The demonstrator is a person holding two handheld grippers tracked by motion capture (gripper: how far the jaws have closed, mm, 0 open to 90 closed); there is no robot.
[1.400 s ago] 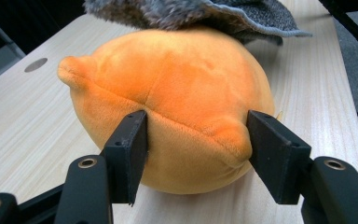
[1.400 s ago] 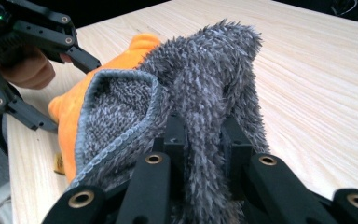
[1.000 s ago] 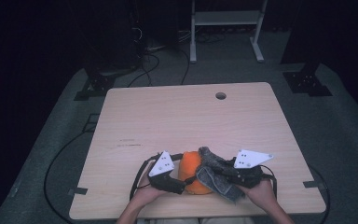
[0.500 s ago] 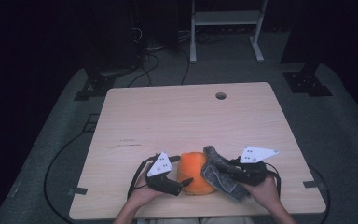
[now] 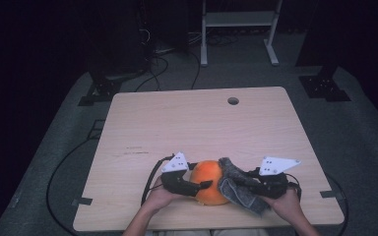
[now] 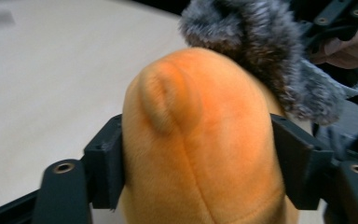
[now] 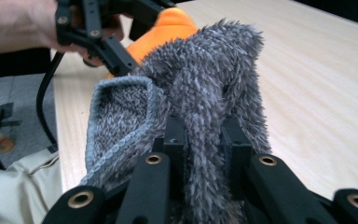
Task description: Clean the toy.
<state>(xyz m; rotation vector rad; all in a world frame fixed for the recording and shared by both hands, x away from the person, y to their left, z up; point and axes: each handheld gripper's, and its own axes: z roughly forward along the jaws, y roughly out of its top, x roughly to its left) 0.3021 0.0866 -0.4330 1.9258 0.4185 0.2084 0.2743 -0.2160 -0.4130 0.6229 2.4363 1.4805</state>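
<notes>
Near the table's [image 5: 187, 123] front edge, the left gripper [image 5: 199, 185], whose jaws have just been closing, squeezes the orange plush toy [image 6: 200, 154] from both sides. The right gripper [image 5: 248, 184] pinches the fuzzy grey cloth [image 7: 205, 107], which drapes against the toy's right side

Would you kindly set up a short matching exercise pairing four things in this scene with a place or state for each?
Things:
1. orange plush
2. grey cloth
3. left gripper
4. table hole

Places or states:
a. near the table's far edge
b. pinched between the right gripper's jaws
c. jaws have just been closing, now pressing both sides of the toy
d. sits between the two grippers, cloth draped against it

Pairs: 1-d, 2-b, 3-c, 4-a
</notes>
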